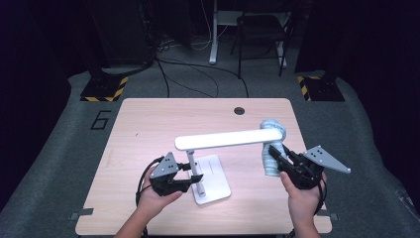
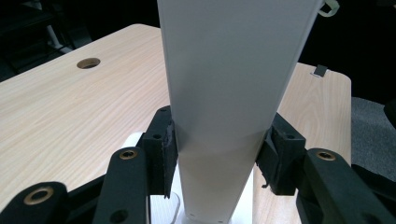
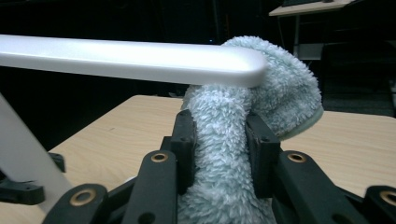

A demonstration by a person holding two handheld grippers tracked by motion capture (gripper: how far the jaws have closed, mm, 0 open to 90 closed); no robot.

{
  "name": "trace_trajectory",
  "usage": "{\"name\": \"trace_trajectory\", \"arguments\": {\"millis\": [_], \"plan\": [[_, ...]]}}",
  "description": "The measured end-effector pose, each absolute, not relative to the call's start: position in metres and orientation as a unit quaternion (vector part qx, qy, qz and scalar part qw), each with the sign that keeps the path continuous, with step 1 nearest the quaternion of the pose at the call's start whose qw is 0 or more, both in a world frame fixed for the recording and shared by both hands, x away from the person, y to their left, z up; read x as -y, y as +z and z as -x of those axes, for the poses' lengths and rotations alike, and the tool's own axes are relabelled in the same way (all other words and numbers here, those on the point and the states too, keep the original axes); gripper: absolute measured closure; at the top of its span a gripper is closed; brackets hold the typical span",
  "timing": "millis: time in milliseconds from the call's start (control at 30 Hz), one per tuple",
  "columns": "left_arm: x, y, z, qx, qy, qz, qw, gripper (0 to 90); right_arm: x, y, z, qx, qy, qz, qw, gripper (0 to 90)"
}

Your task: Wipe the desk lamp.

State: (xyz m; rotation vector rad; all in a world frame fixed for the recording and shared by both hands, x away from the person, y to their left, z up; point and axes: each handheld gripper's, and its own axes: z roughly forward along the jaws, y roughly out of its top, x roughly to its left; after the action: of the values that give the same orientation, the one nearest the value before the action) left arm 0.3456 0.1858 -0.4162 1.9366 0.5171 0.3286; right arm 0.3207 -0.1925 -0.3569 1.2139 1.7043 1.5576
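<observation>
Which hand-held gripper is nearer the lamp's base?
Left. The left hand-held gripper clamps the lamp's post just above the base; the right hand-held gripper holds the cloth at the lamp head's far end.

lamp base [image 2: 187, 212] cut off below, cloth [image 3: 224, 186] bottom too — forearms cropped

White desk lamp [image 1: 208, 163] upright on table, fluffy pale-blue cloth [image 1: 272, 148] draped over its head

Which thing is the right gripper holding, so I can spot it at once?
Start at the white desk lamp standing mid-table and follow its long head to the right tip. The fluffy pale blue cloth drapes over that tip, pinched in the right gripper. It is the only soft, furry thing there.
</observation>
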Motion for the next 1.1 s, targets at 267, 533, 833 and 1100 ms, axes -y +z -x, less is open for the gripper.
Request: {"name": "trace_trajectory", "arguments": {"millis": [267,533,833,1100], "plan": [[-0.184,-0.417,-0.346,-0.215,0.142,-0.809,0.528,53.0,0.150,-0.349,-0.314,-0.667,0.587,-0.392,0.239,69.1],[-0.182,-0.418,-0.345,-0.221,0.139,-0.805,0.532,53.0,0.084,-0.335,-0.307,-0.706,0.602,-0.312,0.205,69.1],[-0.183,-0.418,-0.345,-0.229,0.142,-0.800,0.536,53.1,0.049,-0.327,-0.301,-0.721,0.608,-0.265,0.199,69.0],[-0.181,-0.417,-0.345,-0.222,0.141,-0.807,0.528,53.0,0.080,-0.333,-0.309,-0.705,0.604,-0.303,0.215,69.1]]}}
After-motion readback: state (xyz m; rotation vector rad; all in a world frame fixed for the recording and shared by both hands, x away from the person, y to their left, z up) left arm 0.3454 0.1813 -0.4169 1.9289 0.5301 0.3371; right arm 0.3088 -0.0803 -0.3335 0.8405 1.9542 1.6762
